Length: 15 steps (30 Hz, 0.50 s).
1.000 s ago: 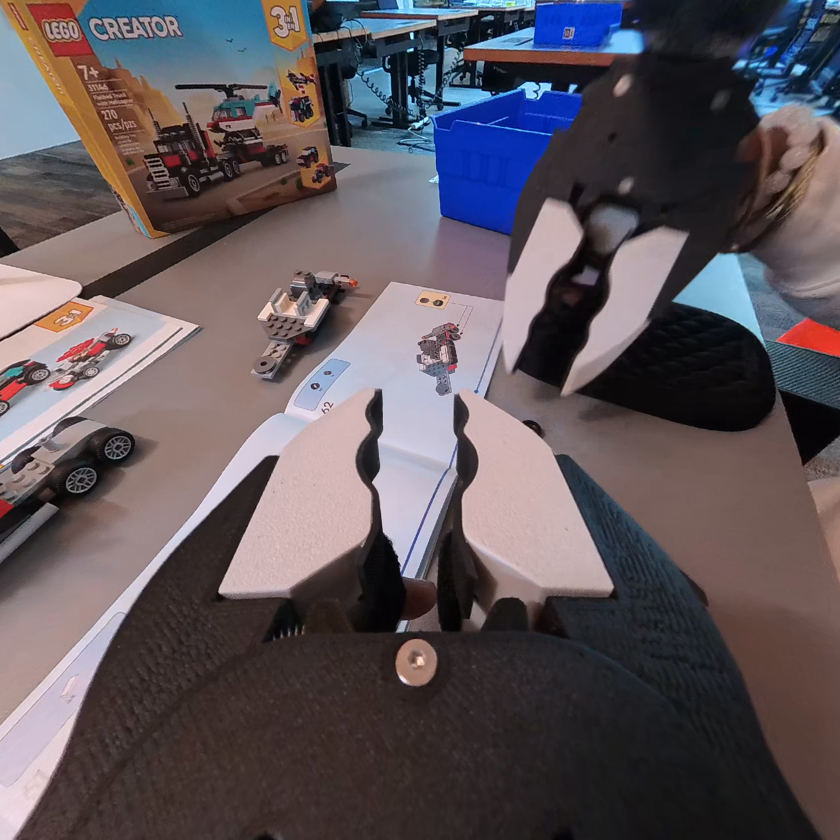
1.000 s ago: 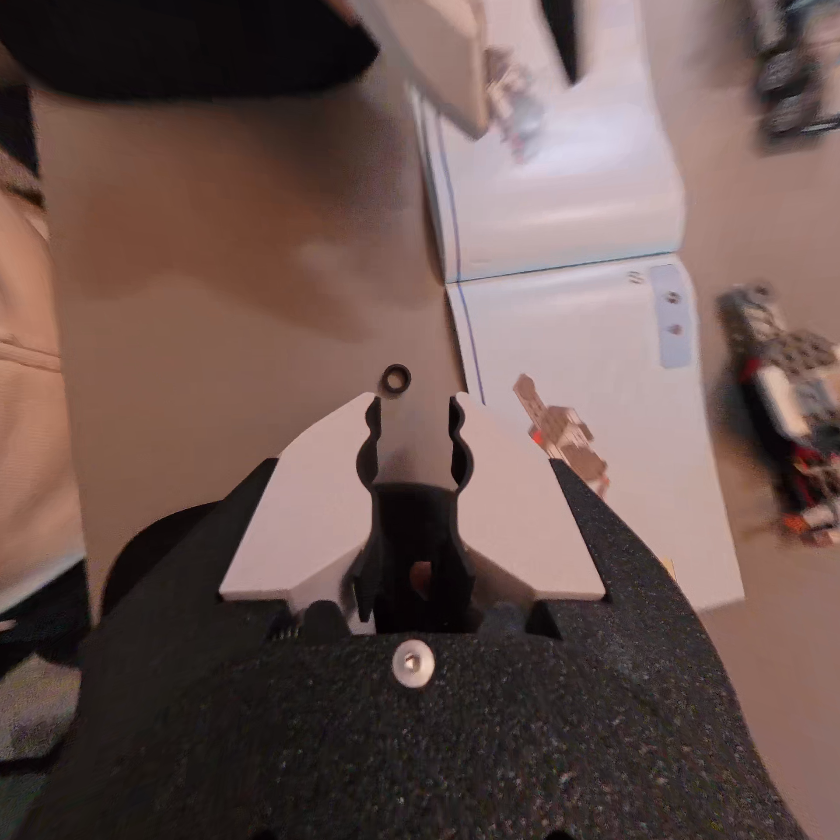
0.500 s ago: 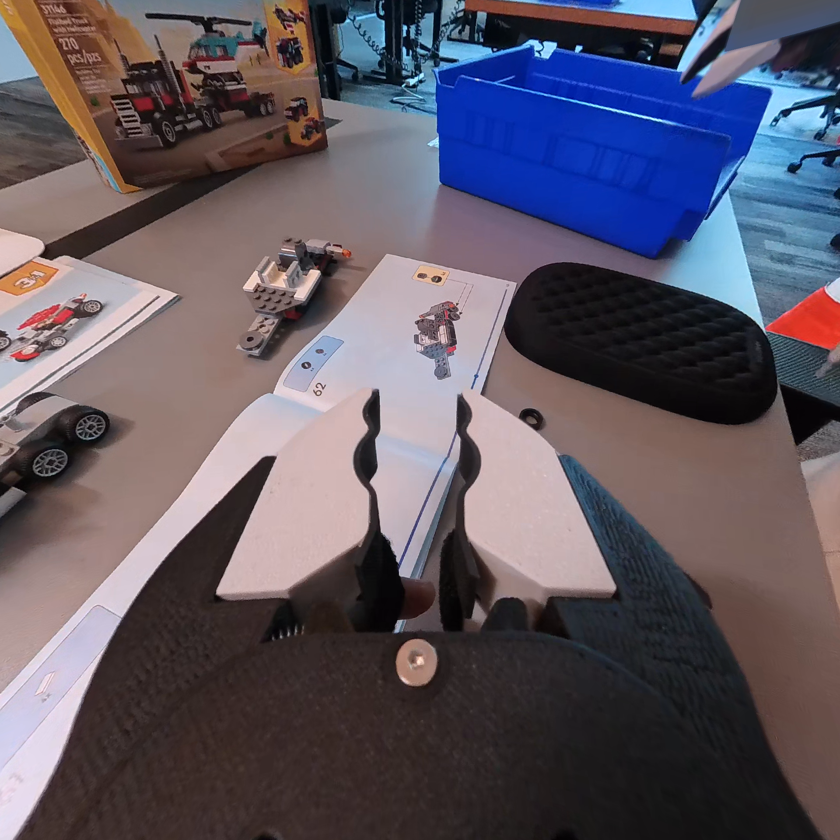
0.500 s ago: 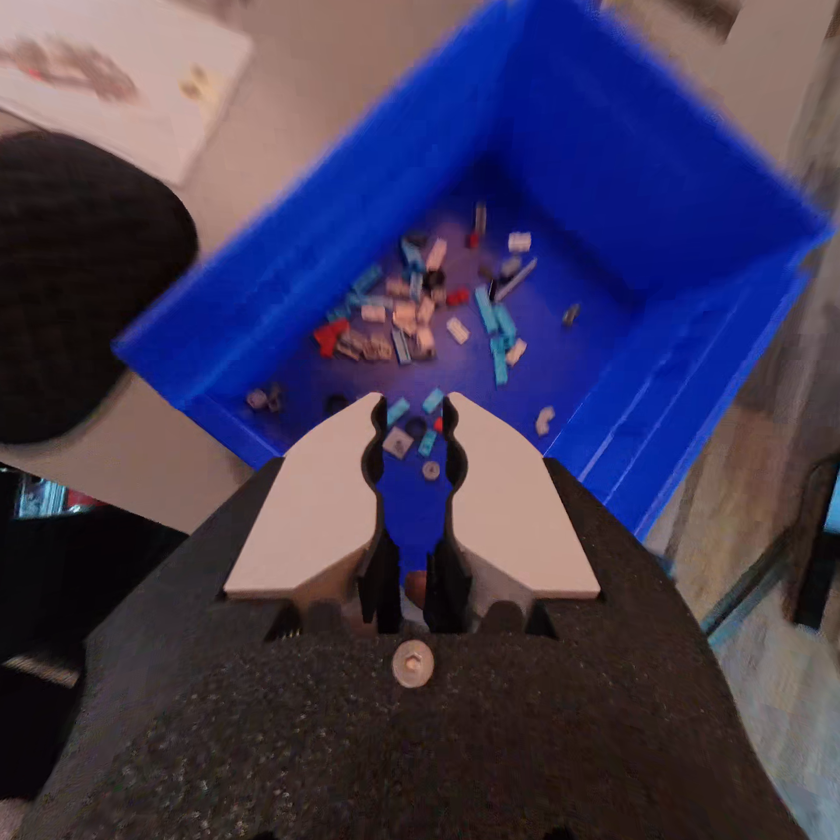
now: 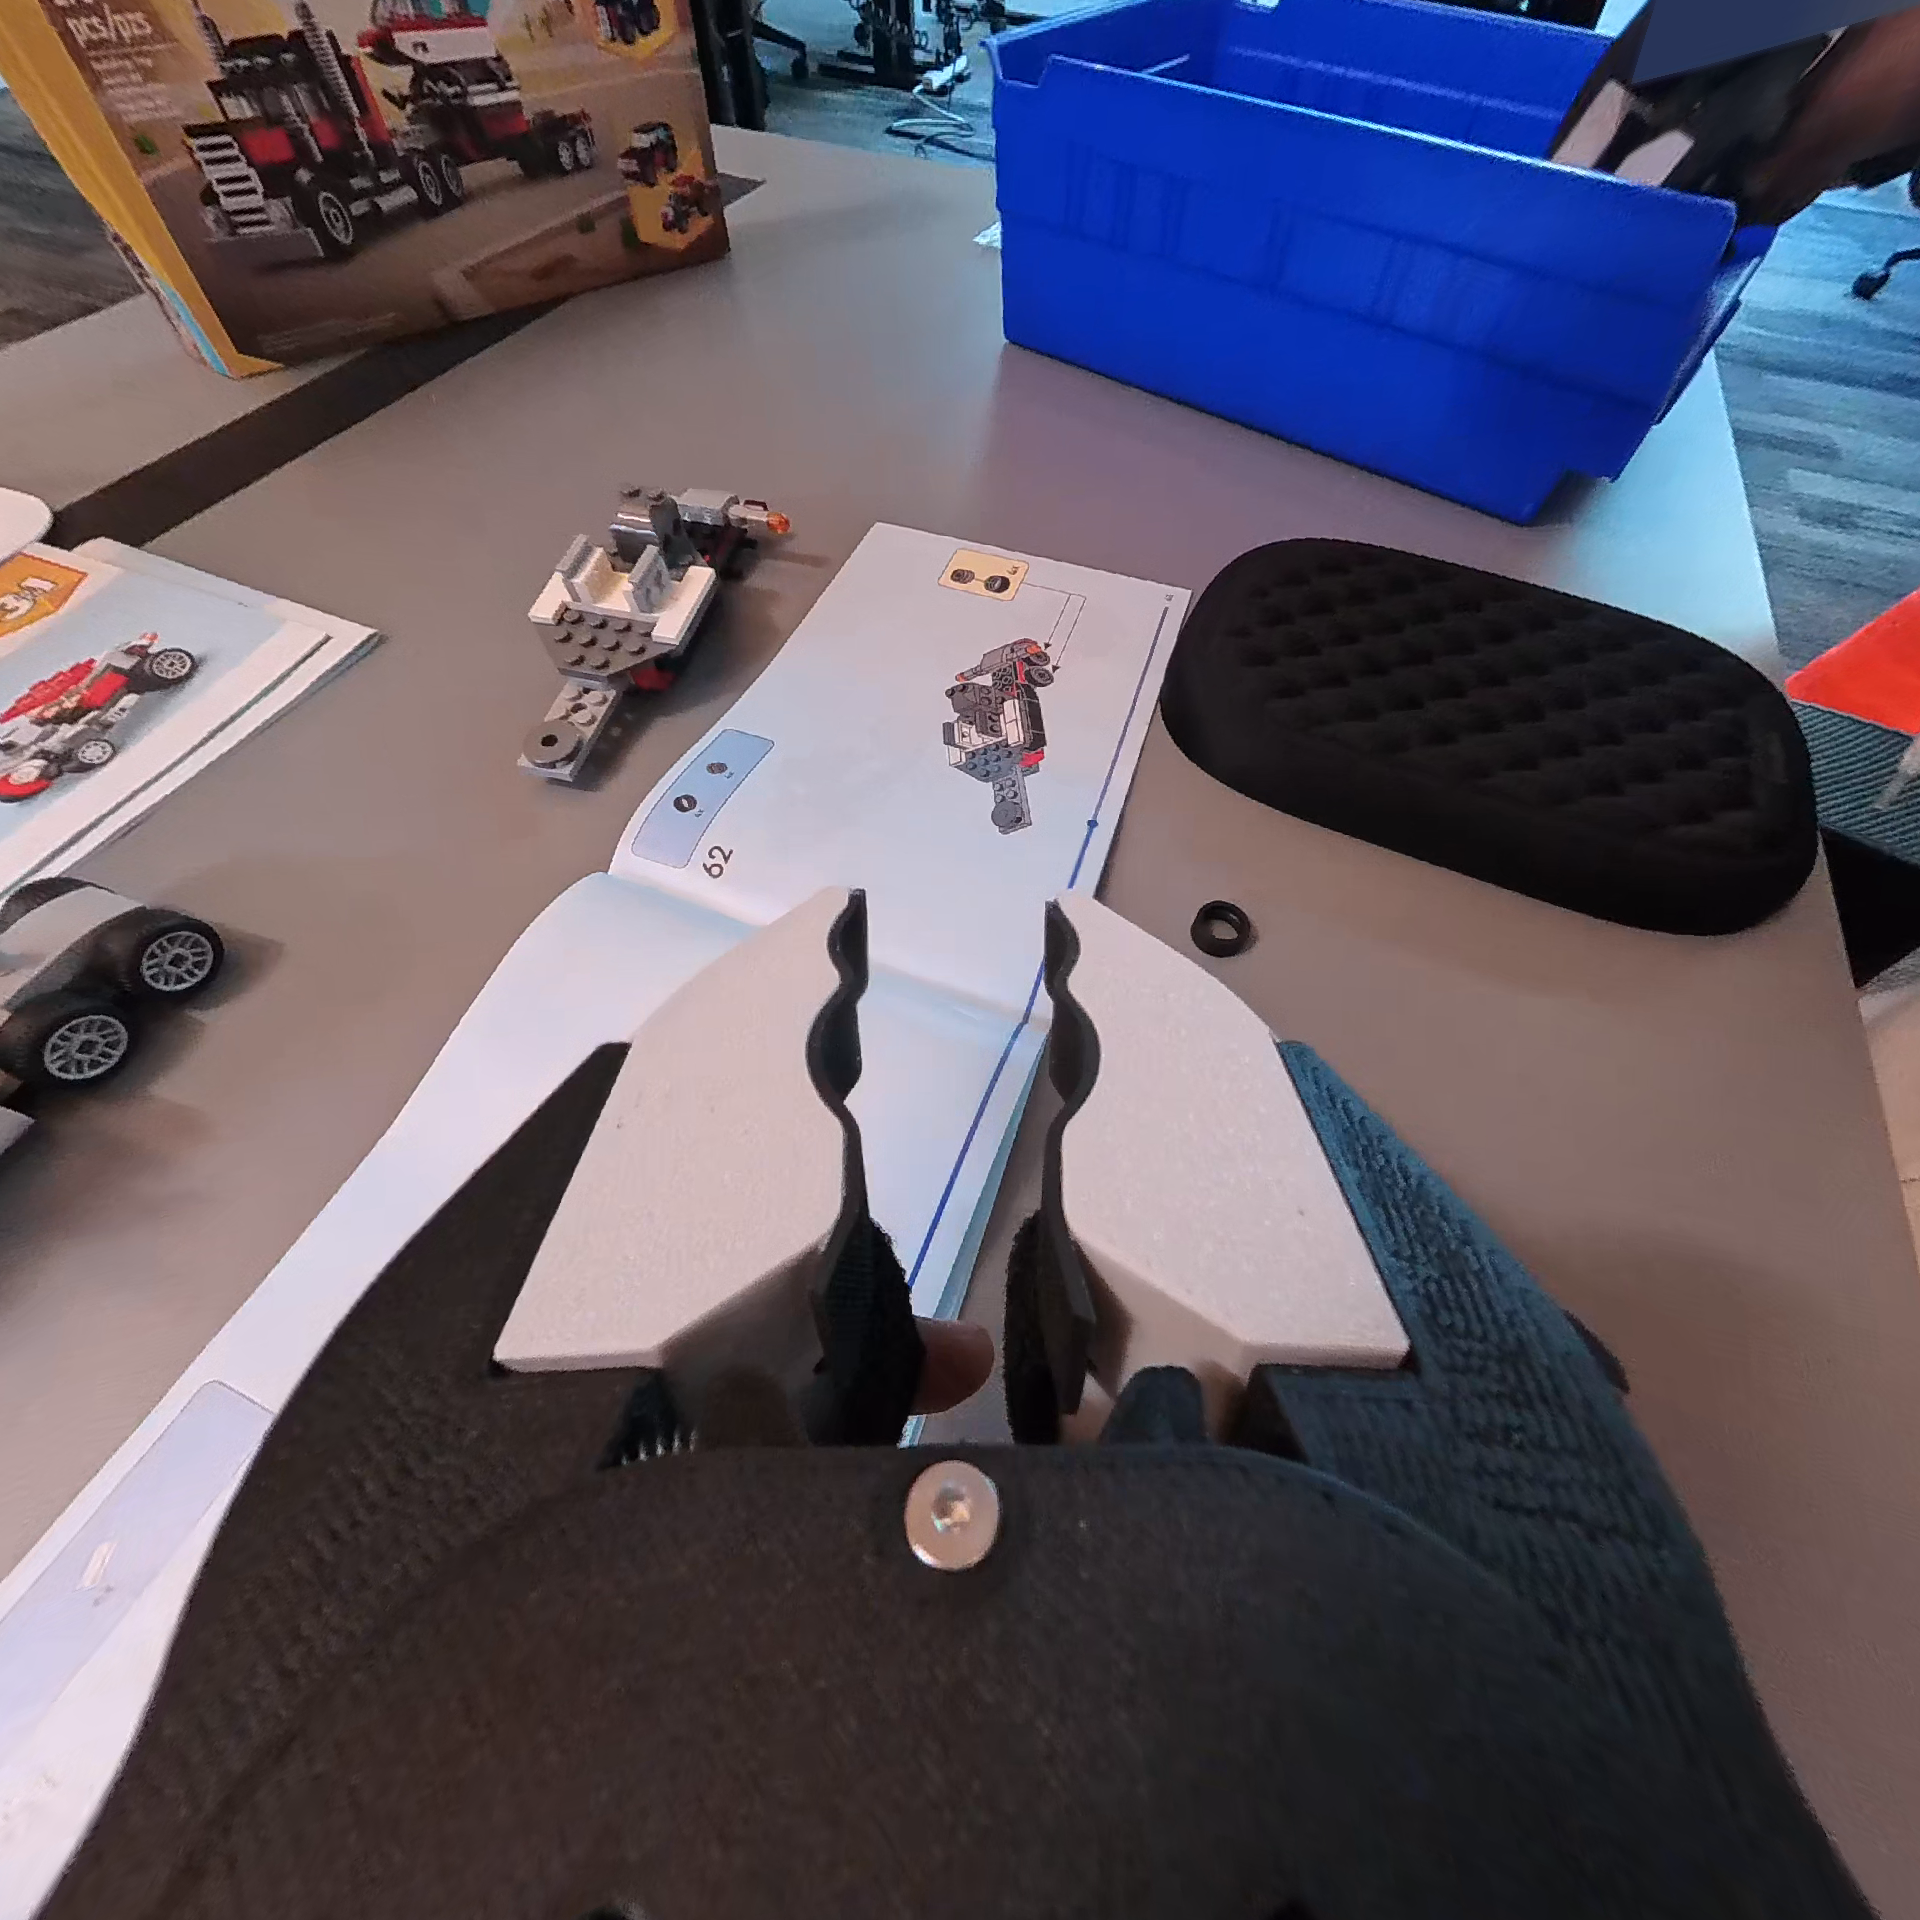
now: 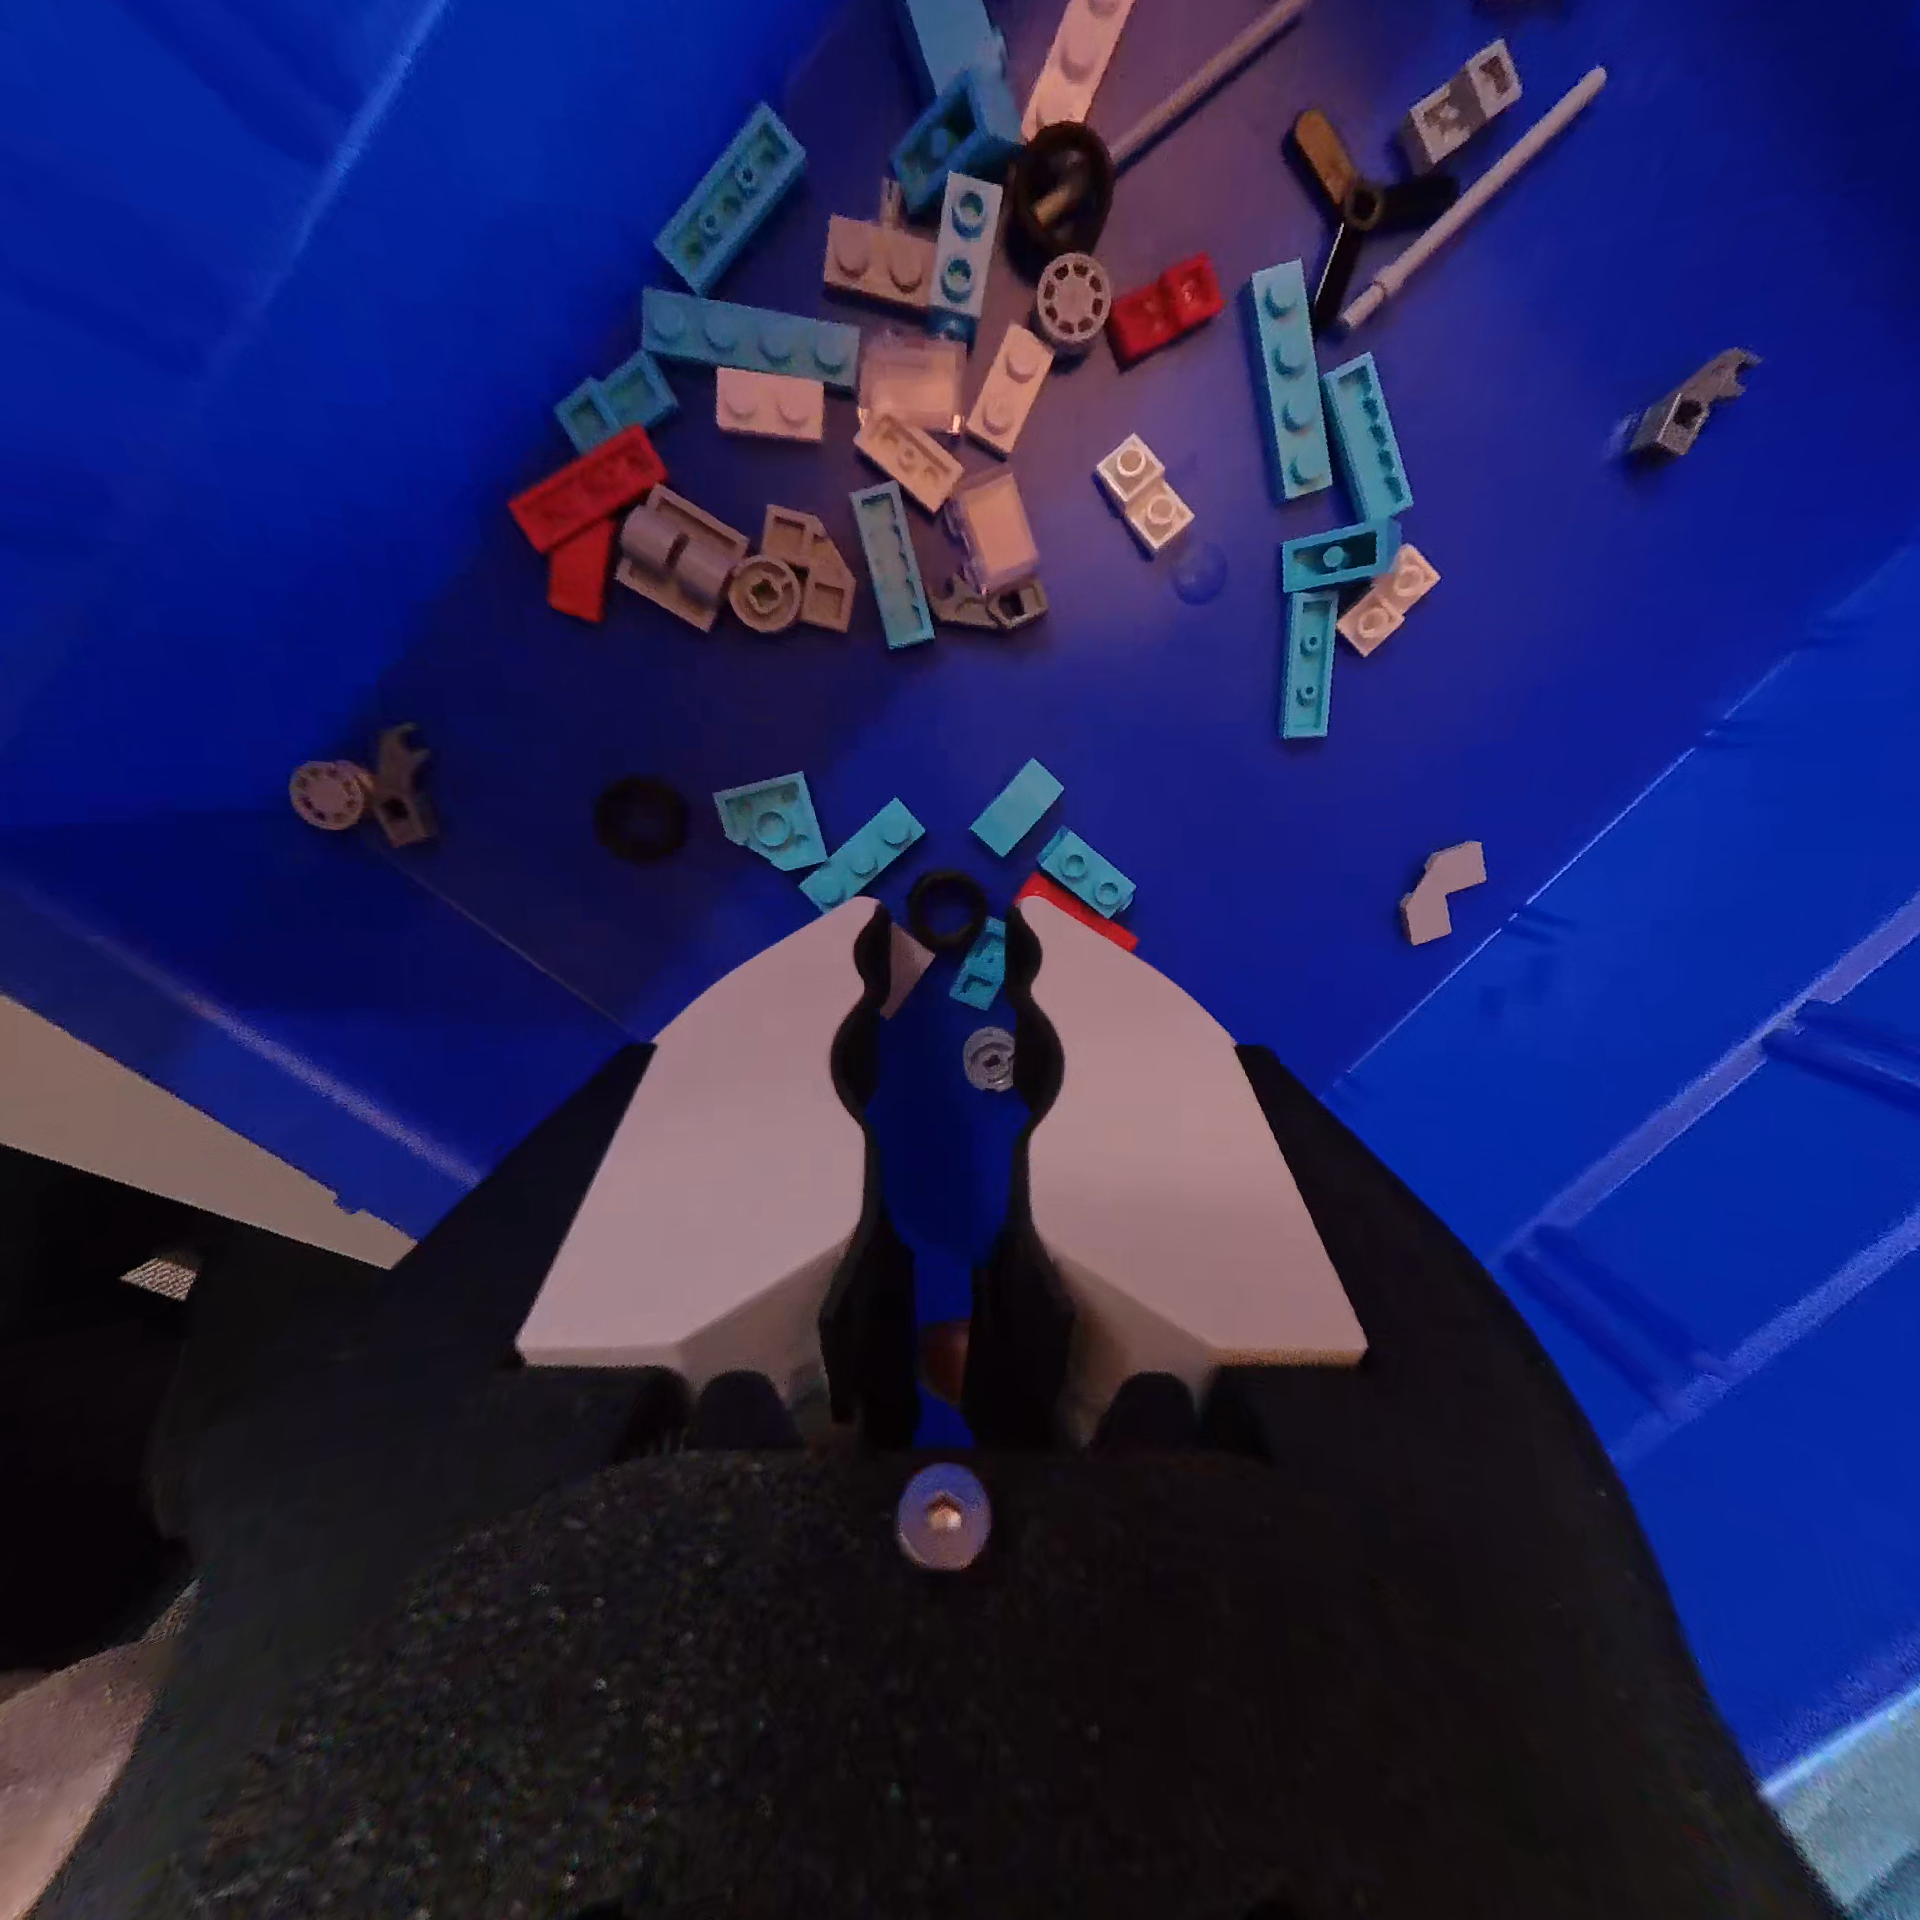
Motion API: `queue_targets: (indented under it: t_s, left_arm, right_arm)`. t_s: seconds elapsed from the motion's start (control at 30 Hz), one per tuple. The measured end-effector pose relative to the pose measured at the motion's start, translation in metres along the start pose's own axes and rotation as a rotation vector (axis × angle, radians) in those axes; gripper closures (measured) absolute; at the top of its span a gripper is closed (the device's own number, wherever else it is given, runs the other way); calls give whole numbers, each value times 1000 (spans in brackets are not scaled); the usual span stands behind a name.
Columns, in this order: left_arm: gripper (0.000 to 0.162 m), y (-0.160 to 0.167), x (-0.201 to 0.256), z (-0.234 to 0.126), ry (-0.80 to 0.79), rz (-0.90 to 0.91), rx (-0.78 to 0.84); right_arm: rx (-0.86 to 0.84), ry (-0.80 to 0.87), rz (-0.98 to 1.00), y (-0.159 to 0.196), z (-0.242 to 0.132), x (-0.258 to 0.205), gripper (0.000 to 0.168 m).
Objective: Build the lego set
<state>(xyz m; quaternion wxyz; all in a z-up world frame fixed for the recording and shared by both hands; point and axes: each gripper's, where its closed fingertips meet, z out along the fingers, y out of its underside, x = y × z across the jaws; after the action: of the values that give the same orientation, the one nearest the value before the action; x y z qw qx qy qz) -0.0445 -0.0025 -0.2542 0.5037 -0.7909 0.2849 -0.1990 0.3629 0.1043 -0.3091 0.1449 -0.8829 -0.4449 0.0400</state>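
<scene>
Grey table (image 5: 935,416) stands amid wood-plank floor (image 5: 1829,416) and office chairs (image 5: 1886,272).

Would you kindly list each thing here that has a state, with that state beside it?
left gripper: open, empty, above the booklet.
right gripper: open, empty, inside the bin.
instruction booklet: open, flat on the table.
blue bin: uncovered, loose bricks inside.
partial model: unfinished, lying on the table.
small black tyre: loose, beside the booklet.

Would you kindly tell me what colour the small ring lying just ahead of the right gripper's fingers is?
Black ring, on the blue bin floor; clearest in the right wrist view.
</scene>
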Motion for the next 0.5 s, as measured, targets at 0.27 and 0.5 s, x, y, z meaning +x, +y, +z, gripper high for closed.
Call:
queue_targets:
  t_s: [0.27, 0.5]
  left_arm:
    - [130, -2, -1, -2, 20, -36, 22]
    - [130, -5, 1, -4, 32, -29, 48]
  right_arm:
    - [5, -38, 13, -1, 3, 2, 154]
    - [239, 33, -55, -54, -53, -19, 155]
